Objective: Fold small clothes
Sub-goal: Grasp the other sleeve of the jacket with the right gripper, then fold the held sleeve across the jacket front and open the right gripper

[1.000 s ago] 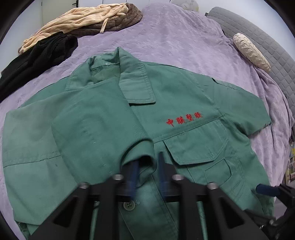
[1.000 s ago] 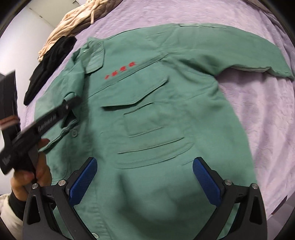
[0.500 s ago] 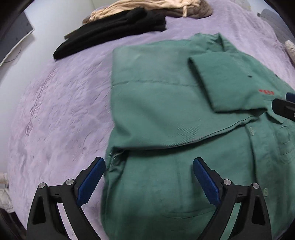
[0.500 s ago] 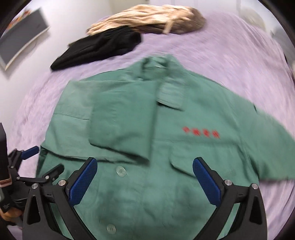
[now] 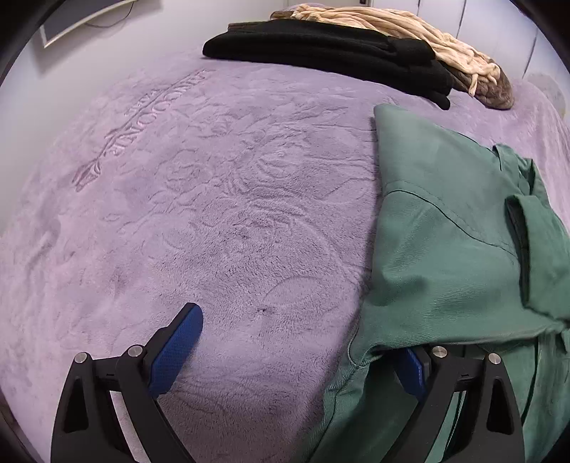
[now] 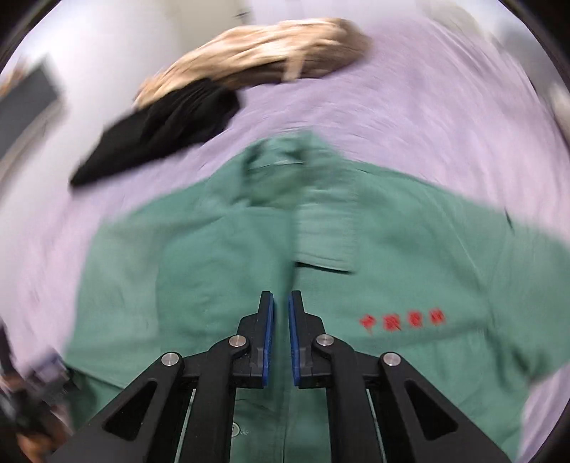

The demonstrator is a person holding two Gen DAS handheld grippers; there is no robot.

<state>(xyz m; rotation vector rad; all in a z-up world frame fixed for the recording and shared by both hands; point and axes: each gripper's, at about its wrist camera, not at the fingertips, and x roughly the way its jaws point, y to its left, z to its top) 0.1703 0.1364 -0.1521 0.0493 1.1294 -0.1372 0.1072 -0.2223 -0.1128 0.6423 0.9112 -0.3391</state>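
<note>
A green work shirt (image 5: 445,231) lies face up on the purple blanket (image 5: 213,213), one sleeve folded across its front. My left gripper (image 5: 295,356) stands open at the shirt's left edge. One blue pad (image 5: 178,345) is over bare blanket, and the other fingertip (image 5: 413,370) is tucked under the shirt's raised side fold. In the blurred right wrist view my right gripper (image 6: 280,334) is shut over the shirt (image 6: 213,267) below the collar (image 6: 278,160), left of the red lettering (image 6: 402,320). I see nothing between its pads.
Folded black clothes (image 5: 338,53) and a beige and brown garment (image 5: 409,46) lie at the far side of the blanket. A wall and a dark screen (image 5: 78,17) stand beyond the bed's left edge. A person's hand (image 6: 32,441) shows at the lower left of the right wrist view.
My left gripper let go of the sleeve, opened wide and swung left to the shirt's side edge. My right gripper moved toward the collar and its jaws went from wide open to shut.
</note>
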